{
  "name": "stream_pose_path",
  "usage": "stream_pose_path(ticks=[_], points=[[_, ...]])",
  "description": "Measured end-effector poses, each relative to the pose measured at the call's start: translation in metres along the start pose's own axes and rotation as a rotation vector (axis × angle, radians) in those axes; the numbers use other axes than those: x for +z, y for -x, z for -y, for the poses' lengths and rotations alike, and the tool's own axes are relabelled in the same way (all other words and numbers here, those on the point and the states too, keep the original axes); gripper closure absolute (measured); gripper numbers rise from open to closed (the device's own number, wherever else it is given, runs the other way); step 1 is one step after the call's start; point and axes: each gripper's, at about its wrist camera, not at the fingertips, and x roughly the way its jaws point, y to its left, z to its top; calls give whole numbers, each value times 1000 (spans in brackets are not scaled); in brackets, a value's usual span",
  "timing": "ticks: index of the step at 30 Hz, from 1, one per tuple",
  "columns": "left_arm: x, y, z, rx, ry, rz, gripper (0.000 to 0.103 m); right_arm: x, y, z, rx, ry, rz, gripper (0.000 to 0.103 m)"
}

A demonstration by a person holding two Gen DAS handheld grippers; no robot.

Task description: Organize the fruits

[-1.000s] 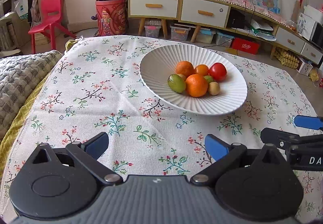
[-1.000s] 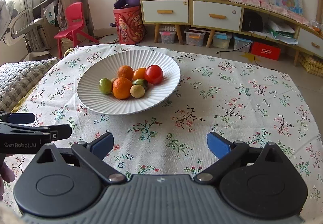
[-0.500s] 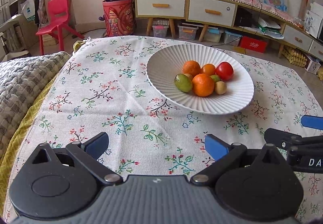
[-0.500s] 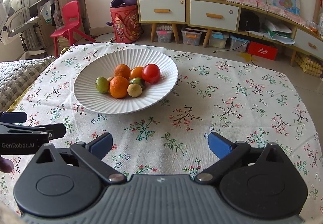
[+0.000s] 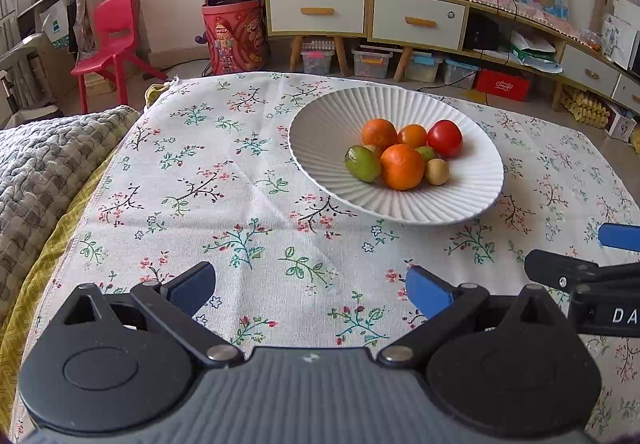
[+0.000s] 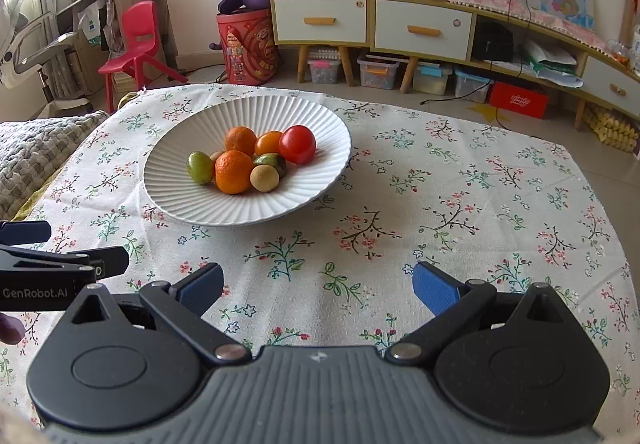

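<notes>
**Holding back from a full plate**

Sitting in a tight cluster at the centre of the white ribbed plate [image 6: 320,132] are the fruits: a front orange [image 6: 234,172], a back orange [image 6: 240,140], a smaller orange fruit [image 6: 269,143], a red tomato [image 6: 297,144], a green oval fruit [image 6: 200,167] standing nearly upright with its long axis tipped slightly toward the plate's centre, a dark green fruit [image 6: 271,161] and a round tan fruit [image 6: 264,177]. They touch one another.

Against the frames a second ago, the plate sits a little farther off and higher in both views; the fruit arrangement is unchanged.

The plate rests on the floral cloth [image 5: 240,196] covering the surface. The left gripper [image 5: 311,292] and the right gripper [image 6: 319,286] both hover above the cloth, well short of the plate, fingers spread wide and holding nothing. Nothing stands between either gripper and the plate.

Beyond the surface are a grey quilt [image 5: 36,164], a red chair [image 5: 114,40], a red bin [image 5: 236,36] and a drawer cabinet [image 5: 360,8].
</notes>
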Motion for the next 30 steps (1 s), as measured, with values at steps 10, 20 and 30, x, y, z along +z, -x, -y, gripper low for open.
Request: stream_pose_path(ticks=[10,20,30], points=[[0,0,0,2,-4,0,11,0,0,0,0,1,0,2],[0,1,0,3,-7,1,11,0,0,1,-1,0,0,1],[0,0,1,2,-8,-4,11,0,0,1,-2,-1,0,1]])
